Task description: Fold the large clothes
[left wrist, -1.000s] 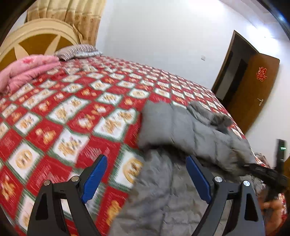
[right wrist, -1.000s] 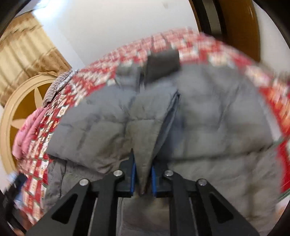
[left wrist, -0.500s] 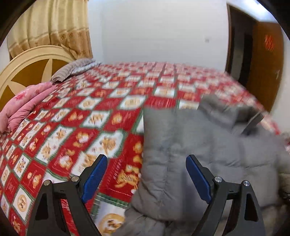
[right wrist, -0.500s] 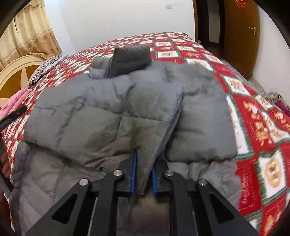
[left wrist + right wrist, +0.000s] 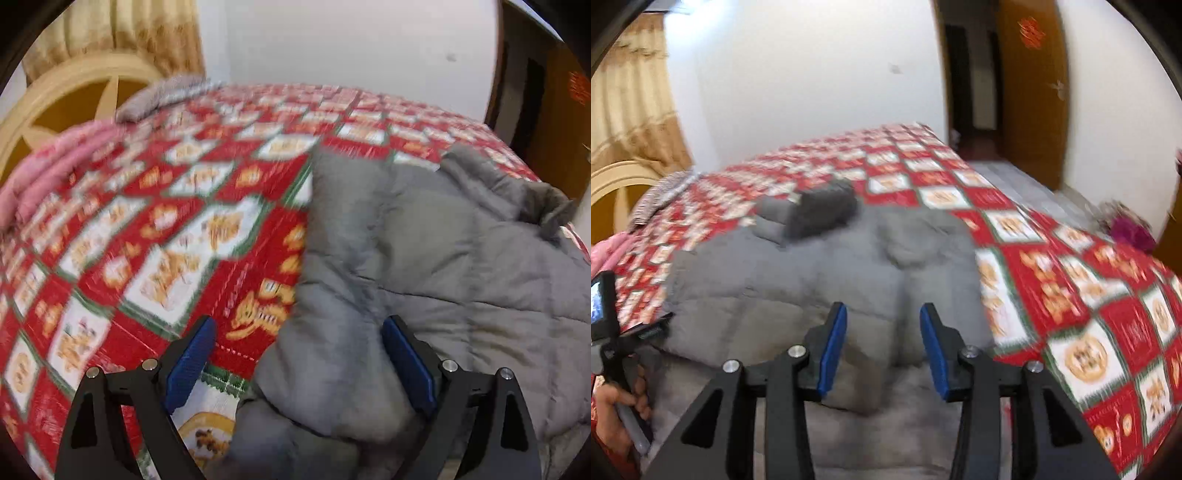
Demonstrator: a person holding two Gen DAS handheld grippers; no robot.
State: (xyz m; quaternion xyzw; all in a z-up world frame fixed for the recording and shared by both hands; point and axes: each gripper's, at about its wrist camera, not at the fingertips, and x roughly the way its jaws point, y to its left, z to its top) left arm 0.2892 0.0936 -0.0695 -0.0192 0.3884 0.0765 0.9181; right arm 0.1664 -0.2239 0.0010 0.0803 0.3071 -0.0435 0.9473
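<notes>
jacket [image 5: 820, 280]: grey quilted puffer, big, lies on the bed, partly folded, one padded panel laid over the body, collar or hood bunched at the far end
bed [image 5: 1071, 295]: red, white and green patterned cover, jacket sits toward its near edge
handling: judged soft, puffy and light for its bulk; springy filling will likely push folds back open; smooth shell looks slippery, so layers may slide
where to grab: judged best at a hem, seam or panel edge where the fabric pinches thin, not mid-panel where it is all padding
left claw [image 5: 295, 363]: jaws wide, nothing gripped; rounded edge of the folded panel sits between the blue pads [image 5: 190, 363], which do not press on it
right claw [image 5: 882, 345]: jaws opening, pads off the fabric; jacket lies below and beyond the gap, nothing held
hand [image 5: 613, 413]: seen at left edge of right view, holding the other claw's handle
looks: matte grey, stitched in wide quilted bands, creased; darker patch near the collar; both views blurred
other: pink bedding [image 5: 55, 166] and striped pillow [image 5: 162, 96] by the headboard, well apart from the jacket
step: judged mid-fold, next grab not made yet
</notes>
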